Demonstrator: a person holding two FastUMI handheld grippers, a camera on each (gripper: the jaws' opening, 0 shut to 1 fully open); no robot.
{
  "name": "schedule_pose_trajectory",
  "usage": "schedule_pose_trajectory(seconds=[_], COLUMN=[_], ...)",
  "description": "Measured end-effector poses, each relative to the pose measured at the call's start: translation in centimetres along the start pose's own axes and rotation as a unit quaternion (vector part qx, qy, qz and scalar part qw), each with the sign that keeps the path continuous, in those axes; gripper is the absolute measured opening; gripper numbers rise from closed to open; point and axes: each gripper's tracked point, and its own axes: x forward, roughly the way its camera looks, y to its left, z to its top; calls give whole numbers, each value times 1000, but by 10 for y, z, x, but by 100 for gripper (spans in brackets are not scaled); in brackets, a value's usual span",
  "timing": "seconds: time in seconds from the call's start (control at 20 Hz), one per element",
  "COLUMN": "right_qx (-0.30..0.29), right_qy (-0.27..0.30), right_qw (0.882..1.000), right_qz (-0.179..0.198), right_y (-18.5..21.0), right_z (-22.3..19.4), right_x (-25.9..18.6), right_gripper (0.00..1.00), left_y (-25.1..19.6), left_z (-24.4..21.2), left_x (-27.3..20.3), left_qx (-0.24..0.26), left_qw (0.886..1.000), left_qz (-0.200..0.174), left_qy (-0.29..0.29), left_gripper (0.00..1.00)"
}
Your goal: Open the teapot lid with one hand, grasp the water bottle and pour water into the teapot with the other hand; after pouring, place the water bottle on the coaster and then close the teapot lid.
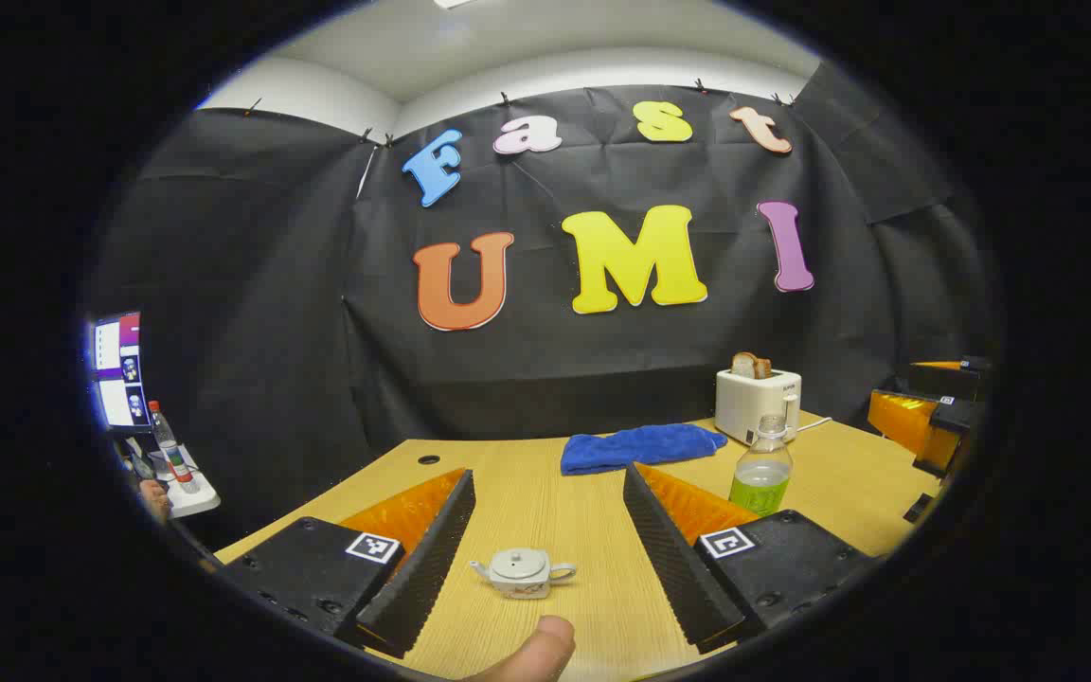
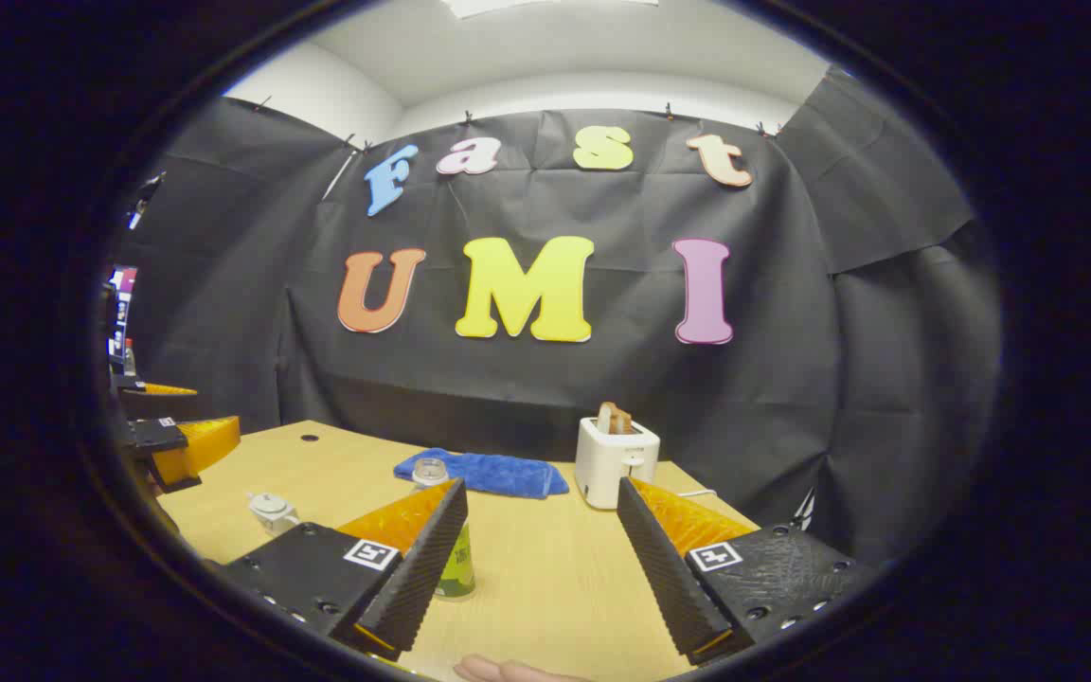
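Note:
A small white teapot (image 1: 522,573) with its lid on sits on the wooden table (image 1: 545,511), low between the fingers of my left gripper (image 1: 547,474), which is open and holds nothing. A clear water bottle (image 1: 761,469) with a green label stands upright to the right, behind that gripper's right finger. In the right gripper view the bottle (image 2: 458,566) stands partly hidden behind the left finger of my open right gripper (image 2: 542,488). The teapot (image 2: 271,511) lies farther left there, with the left gripper (image 2: 171,440) beyond it.
A white toaster (image 1: 756,403) holding bread stands at the table's back, with a folded blue cloth (image 1: 640,447) to its left. The right gripper (image 1: 934,421) hovers at the table's right edge. A side shelf with a monitor (image 1: 119,369) stands off to the left. A thumb (image 1: 536,649) shows at the bottom.

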Motion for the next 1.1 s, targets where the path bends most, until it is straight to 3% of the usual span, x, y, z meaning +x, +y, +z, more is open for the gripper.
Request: schedule_pose_trajectory(seconds=[0.05,0.15,0.8,1.1], right_qx=[2,5,3,-3], right_qy=[2,5,6,12], right_qw=[1000,1000,1000,1000], right_qz=[-2,-6,-11,-12], right_y=[-1,-3,-5,-2], right_z=[-1,-1,-9,-17], right_x=[0,0,9,15], right_gripper=[93,98,98,98], left_y=[6,10,24,38], left_z=[-4,-5,-22,-43], left_x=[1,4,25,55], left_qx=[2,0,-45,-59], left_qw=[1000,1000,998,997], left_qz=[7,14,17,29], left_qy=[4,7,28,26], left_gripper=[99,99,99,99])
